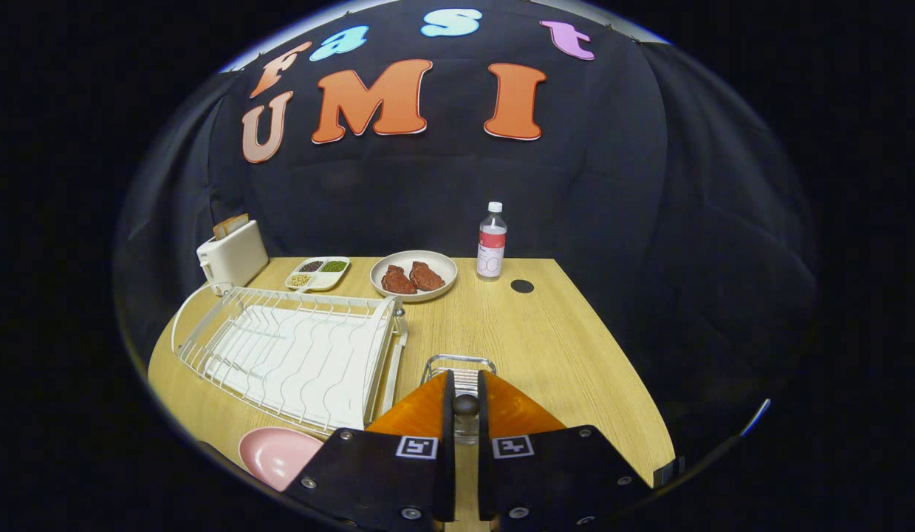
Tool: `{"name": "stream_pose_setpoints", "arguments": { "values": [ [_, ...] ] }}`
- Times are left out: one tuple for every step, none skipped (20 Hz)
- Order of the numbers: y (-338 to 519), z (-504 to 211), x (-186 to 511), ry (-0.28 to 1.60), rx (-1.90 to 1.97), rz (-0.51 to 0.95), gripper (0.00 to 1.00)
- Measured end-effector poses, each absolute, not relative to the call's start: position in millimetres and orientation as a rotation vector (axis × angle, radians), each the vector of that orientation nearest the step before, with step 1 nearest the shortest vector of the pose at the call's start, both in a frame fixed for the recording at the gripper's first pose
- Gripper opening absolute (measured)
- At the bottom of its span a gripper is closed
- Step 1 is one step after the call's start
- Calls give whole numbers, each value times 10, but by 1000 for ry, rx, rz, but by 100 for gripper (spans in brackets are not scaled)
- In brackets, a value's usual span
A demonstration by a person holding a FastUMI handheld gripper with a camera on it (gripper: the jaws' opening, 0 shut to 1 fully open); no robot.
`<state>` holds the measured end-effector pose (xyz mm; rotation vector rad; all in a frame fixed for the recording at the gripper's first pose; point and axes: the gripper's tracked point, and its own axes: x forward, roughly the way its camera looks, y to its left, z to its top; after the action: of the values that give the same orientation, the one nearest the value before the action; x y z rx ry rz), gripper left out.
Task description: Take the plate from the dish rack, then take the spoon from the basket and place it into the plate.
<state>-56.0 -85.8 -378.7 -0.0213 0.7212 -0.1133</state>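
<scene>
Gripper (465, 391) nearly closed, pointing forward and down.

The two fingers (424, 414) lie almost parallel with a narrow gap between them (a dark rounded knob sits in that gap, though whether both fingers press on it cannot be told). Each finger carries a square marker near its base, and the dark finger mounts spread out below them.

Your booth — dark cloth behind a wooden table (546, 332).
You've got black cloth wall (612, 185) draped behind and to both sides — the light wood tabletop is evenly lit.
</scene>
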Motion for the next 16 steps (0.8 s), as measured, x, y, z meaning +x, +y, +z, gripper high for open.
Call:
{"name": "stream_pose_setpoints", "arguments": {
  "values": [
    [-866,-3739,-538,715,-21,-112,12],
    [-848,-3679,-519,705,-21,-108,13],
    [-837,-3612,-489,697,-24,-103,12],
    [-824,-3537,-458,686,-27,-96,12],
    [-806,-3462,-420,674,-31,-88,12],
    [-779,-3374,-399,663,-32,-77,12],
    [-751,-3286,-371,653,-31,-66,12],
    [-726,-3201,-354,644,-27,-55,12],
    [-690,-3121,-324,633,-23,-40,13],
    [-646,-3064,-309,625,-20,-28,12],
    [-601,-2994,-297,618,-18,-14,12],
    [-549,-2944,-284,612,-12,1,12],
    [-492,-2894,-275,609,-2,19,12],
    [-439,-2839,-286,606,10,34,12],
    [-393,-2797,-283,604,19,48,12],
    [-336,-2761,-310,600,24,63,12]
  ]
}}
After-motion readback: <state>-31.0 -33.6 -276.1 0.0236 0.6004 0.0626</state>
